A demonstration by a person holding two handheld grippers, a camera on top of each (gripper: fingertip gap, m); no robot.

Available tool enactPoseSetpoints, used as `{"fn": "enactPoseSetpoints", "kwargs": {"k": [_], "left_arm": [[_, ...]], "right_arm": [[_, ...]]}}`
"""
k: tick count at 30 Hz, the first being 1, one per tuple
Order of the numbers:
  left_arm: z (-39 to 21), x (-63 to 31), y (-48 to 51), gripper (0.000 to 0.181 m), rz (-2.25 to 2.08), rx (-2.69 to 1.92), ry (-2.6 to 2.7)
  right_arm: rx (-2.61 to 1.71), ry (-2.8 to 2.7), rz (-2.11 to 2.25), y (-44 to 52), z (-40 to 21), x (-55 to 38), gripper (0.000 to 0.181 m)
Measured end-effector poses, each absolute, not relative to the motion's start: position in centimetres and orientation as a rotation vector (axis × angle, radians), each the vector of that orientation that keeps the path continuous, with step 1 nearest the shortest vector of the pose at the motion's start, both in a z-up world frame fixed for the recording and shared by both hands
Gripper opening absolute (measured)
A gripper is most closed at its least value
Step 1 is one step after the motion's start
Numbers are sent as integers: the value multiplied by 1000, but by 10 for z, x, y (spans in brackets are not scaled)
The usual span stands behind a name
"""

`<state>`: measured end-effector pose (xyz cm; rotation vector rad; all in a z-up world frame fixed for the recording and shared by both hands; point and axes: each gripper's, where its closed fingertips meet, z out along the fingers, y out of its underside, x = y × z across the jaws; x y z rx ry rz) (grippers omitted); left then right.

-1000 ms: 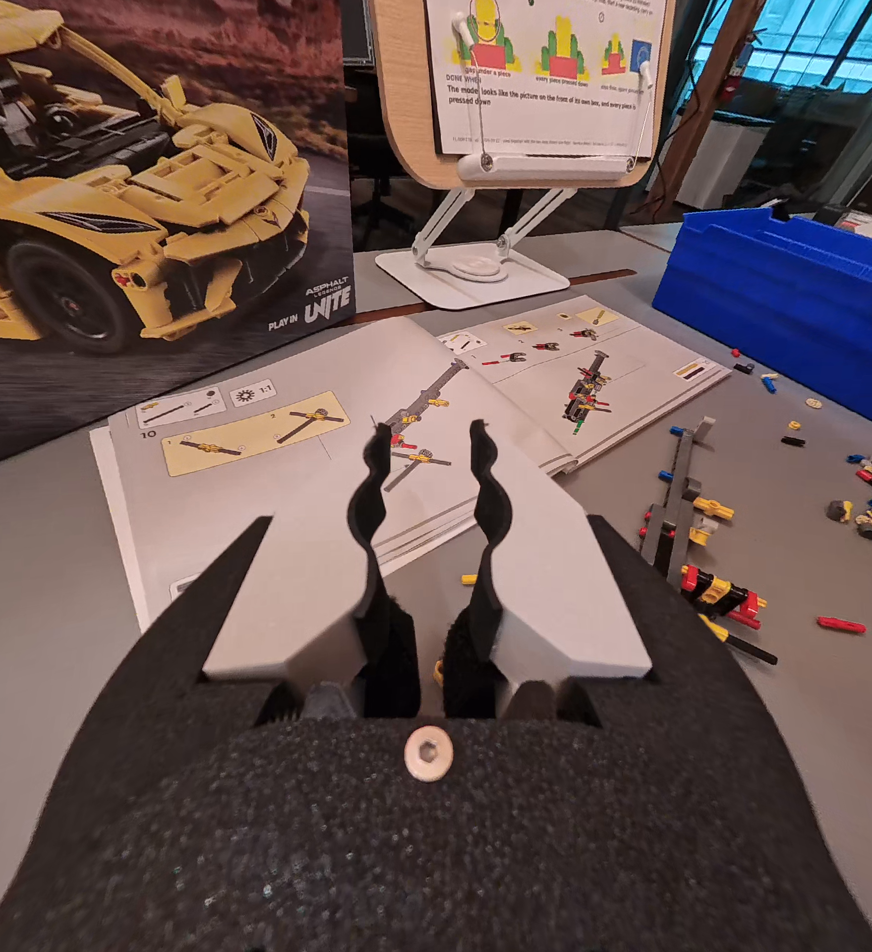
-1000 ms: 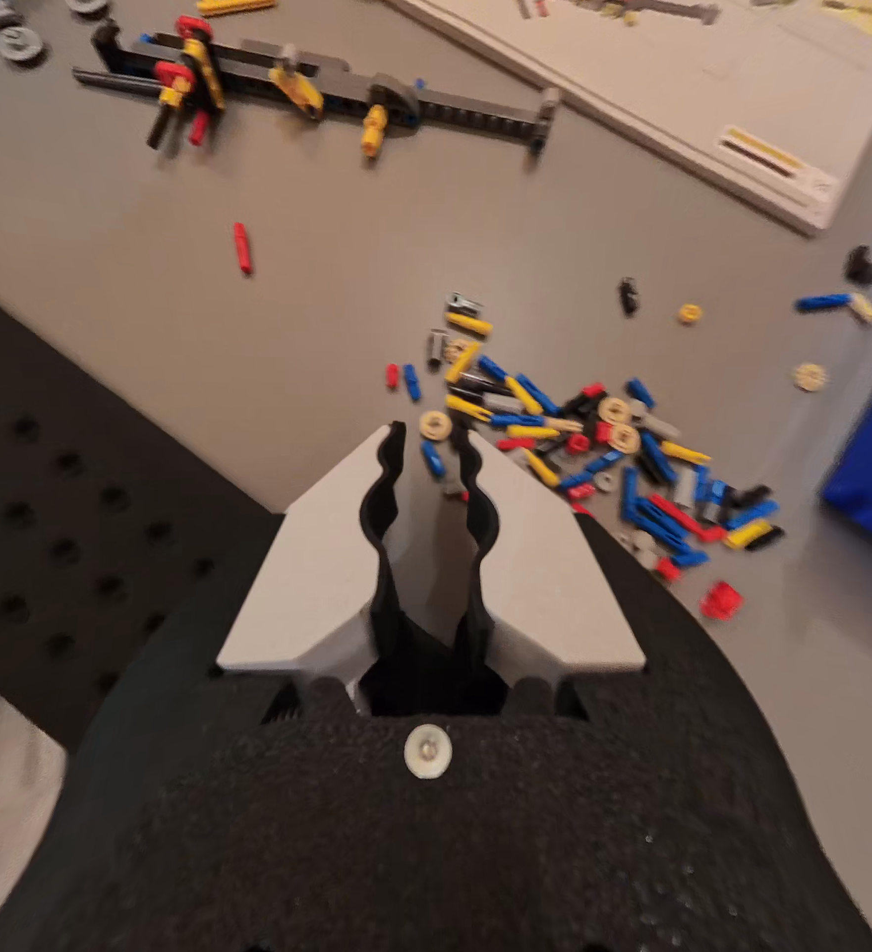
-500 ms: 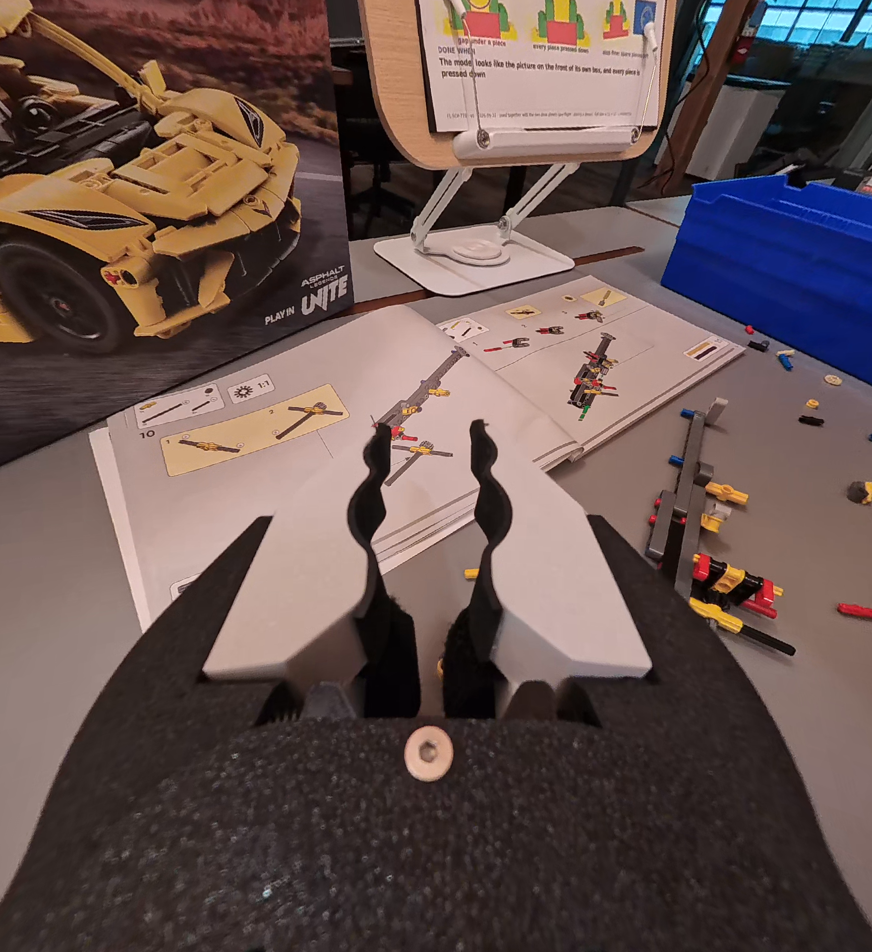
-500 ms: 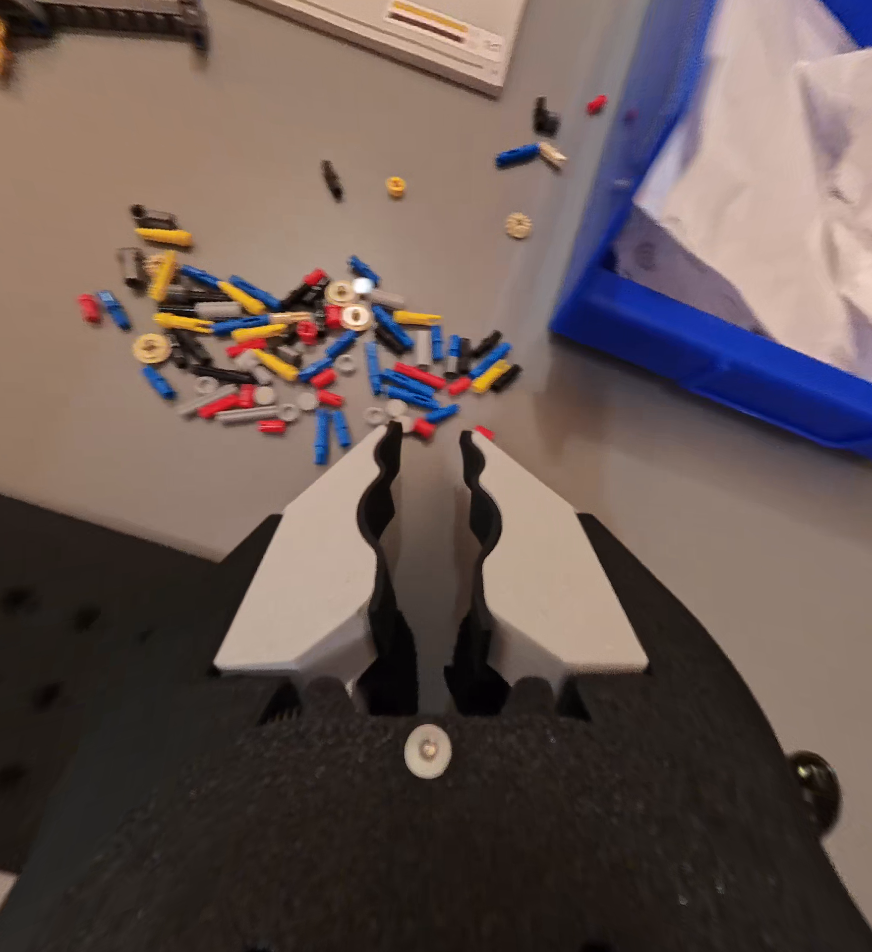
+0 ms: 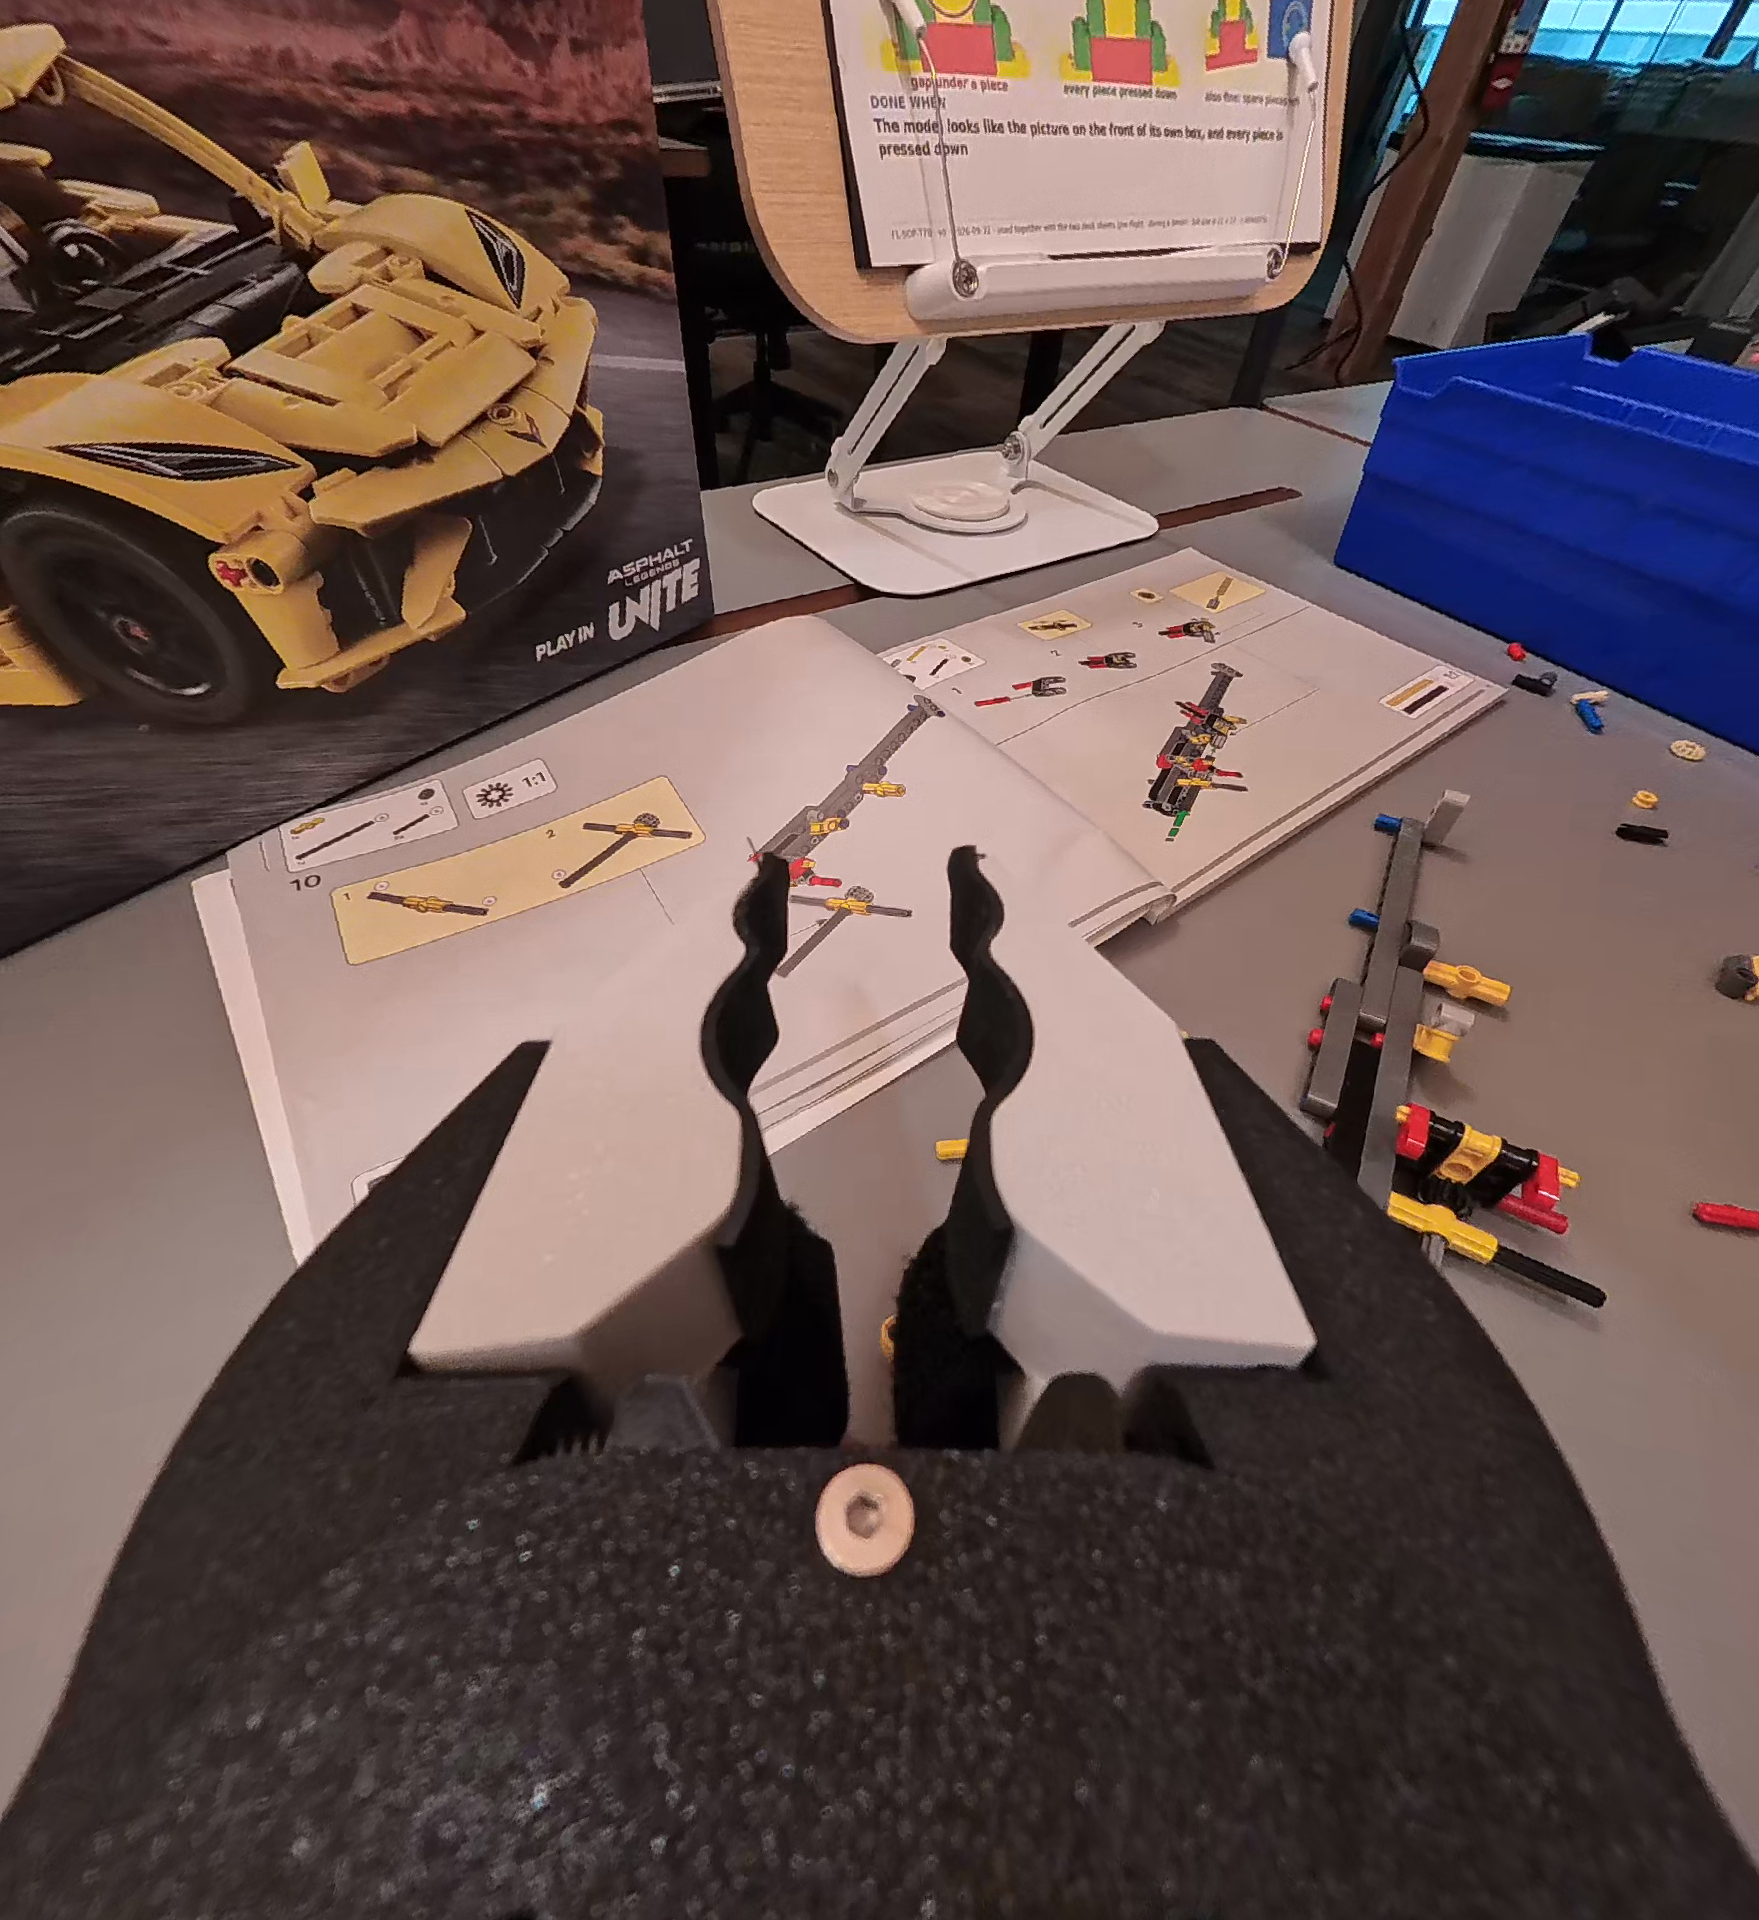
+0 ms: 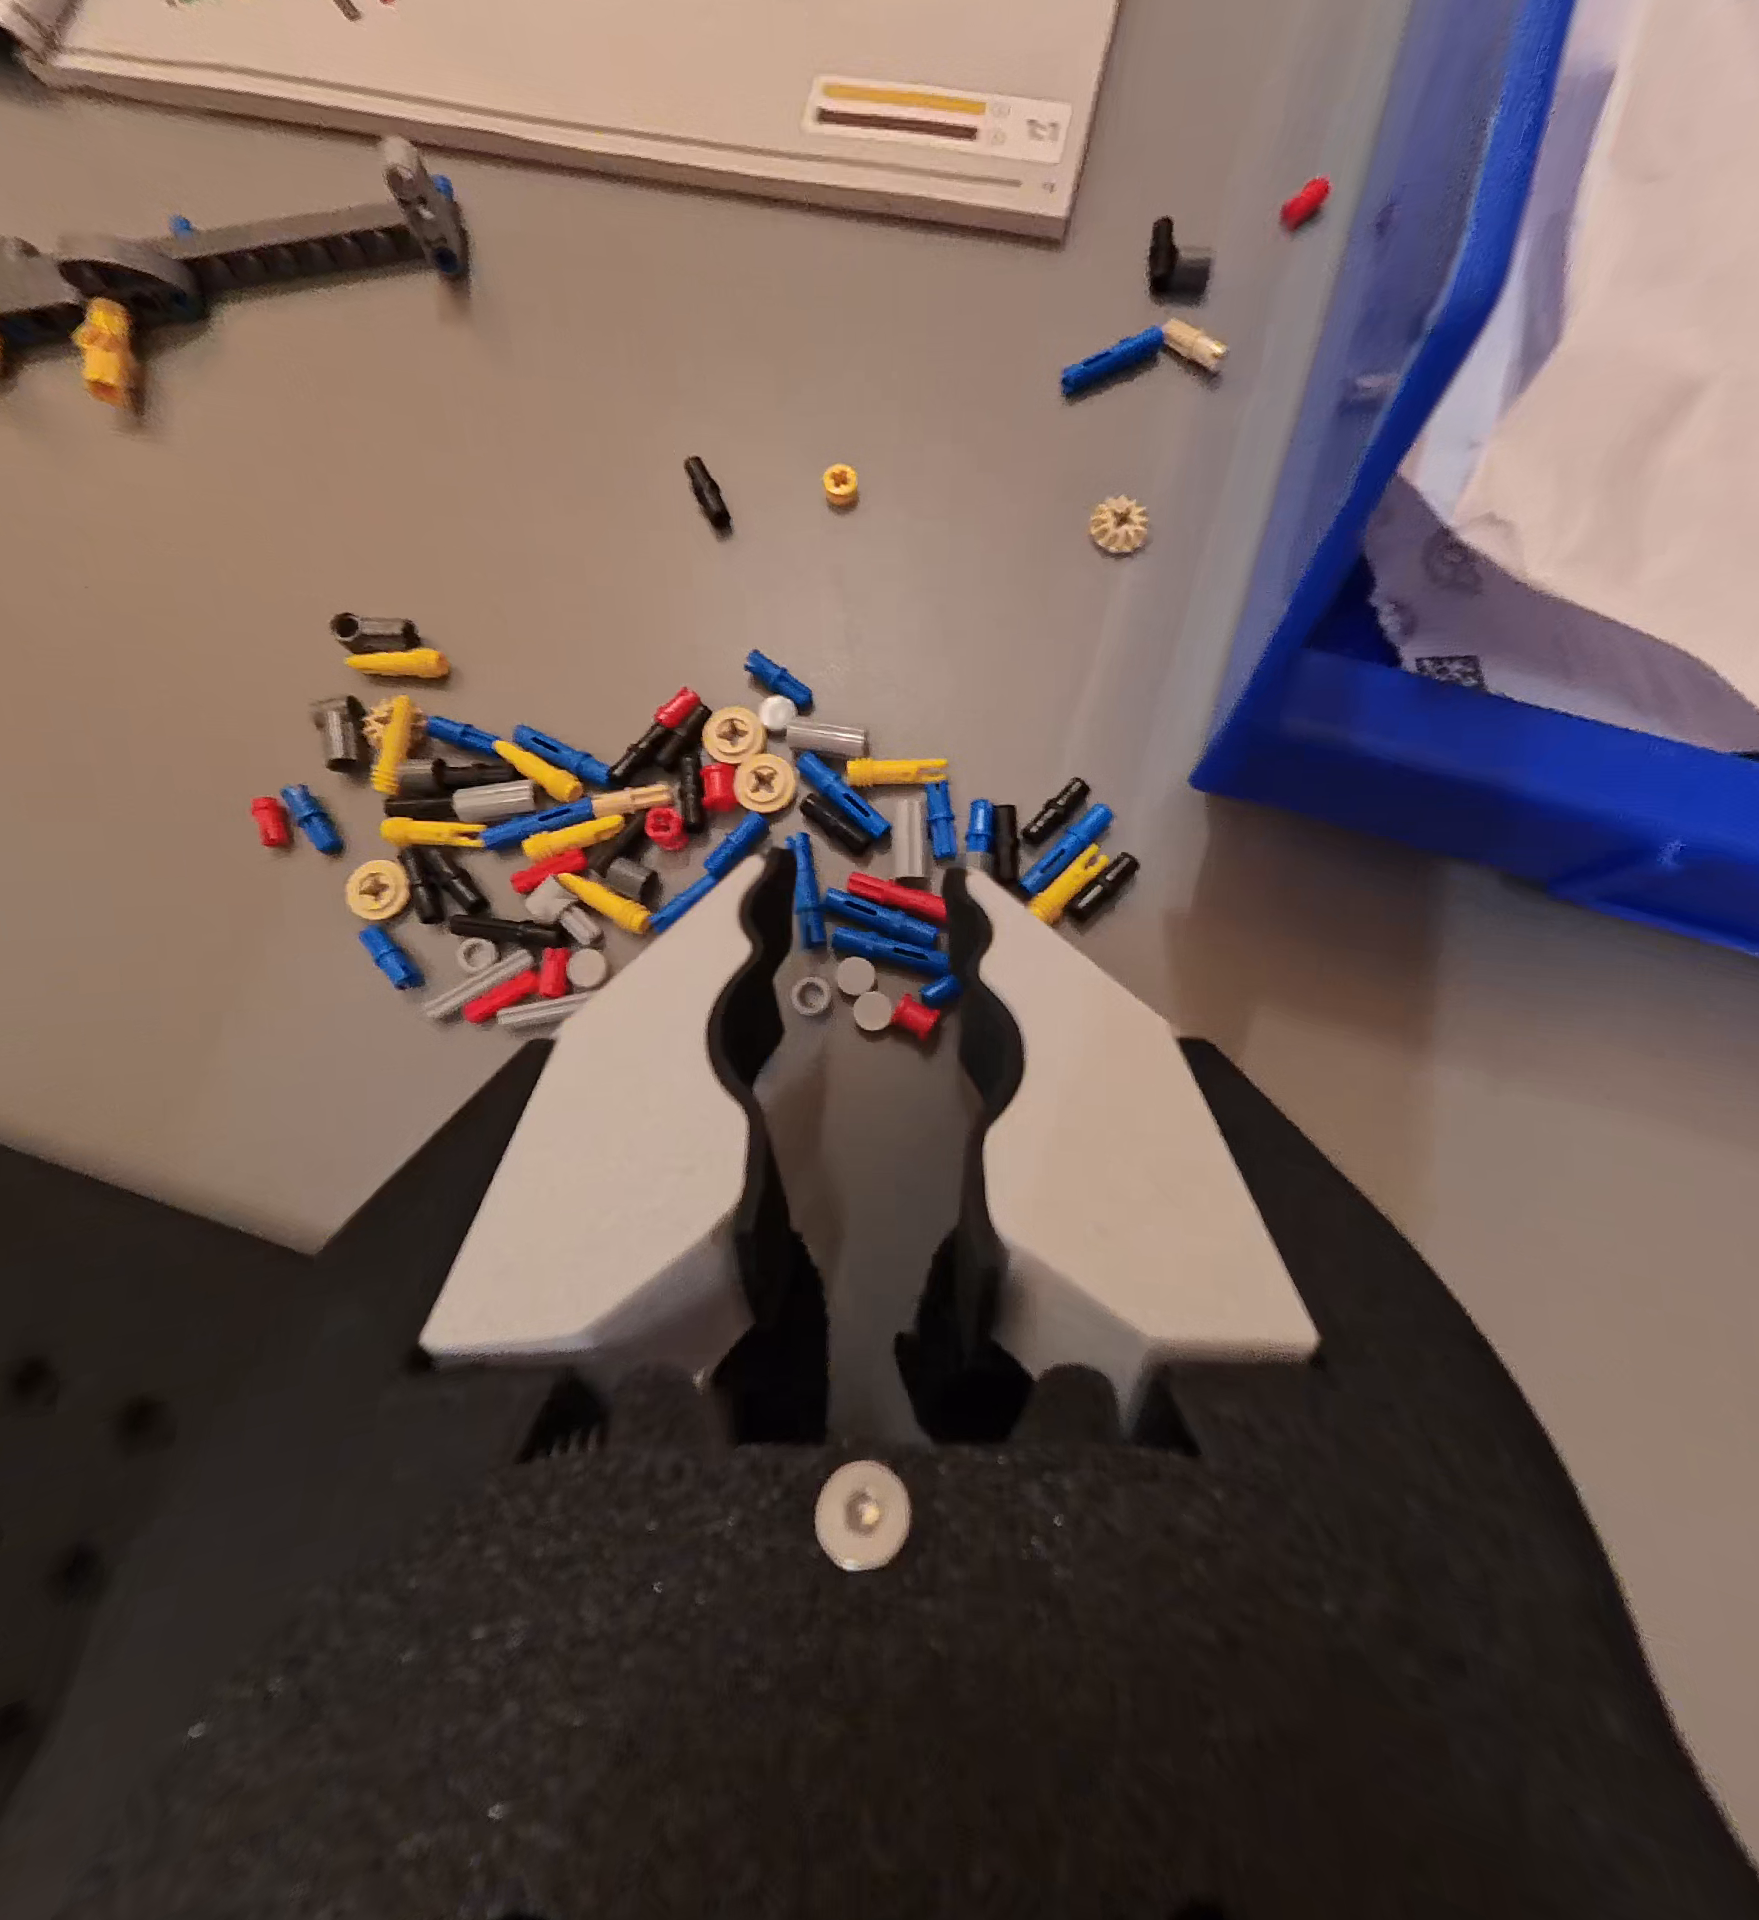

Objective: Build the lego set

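Lego pieces lie in a loose heap on the grey surface, close to the near corner of a blue bin. They are small pins, axles, bushes and tan discs in blue, yellow, red, black and grey. The right gripper hangs over the bin-side end of this heap, its fingers released with a clear gap between them and nothing held; through the gap show blue pins, a red pin and grey round studs. A few strays sit apart from the heap toward the far edge: a black pin, a yellow bush, a tan gear and a blue pin just beside the bin wall. White crumpled paper fills the bin.

A part-built assembly, a long dark-grey beam with yellow, red and black connectors at its near end, lies on the surface beside the open instruction booklet. A single red pin lies apart from the assembly's near end, on the side away from the booklet. The left gripper is above the near edge of the booklet, its fingers parted and empty, and a small yellow piece sits on the surface beneath them. Behind the booklet stands the set's box showing a yellow car, and next to it a white stand carrying a wooden board with a printed sheet.
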<state>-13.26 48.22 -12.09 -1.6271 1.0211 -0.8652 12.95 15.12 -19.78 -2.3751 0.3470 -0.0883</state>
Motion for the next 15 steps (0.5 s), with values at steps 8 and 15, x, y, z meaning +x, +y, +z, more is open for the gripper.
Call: {"fn": "enactPoseSetpoints", "kwargs": {"k": [8,15], "left_arm": [[-120,-129,481,29,-874,-1622,1031],[-121,-130,480,29,-867,-1622,1036]], "right_arm": [[-2425,400,-190,148,-208,134,26],[-2445,368,-251,151,-210,132,22]]}}
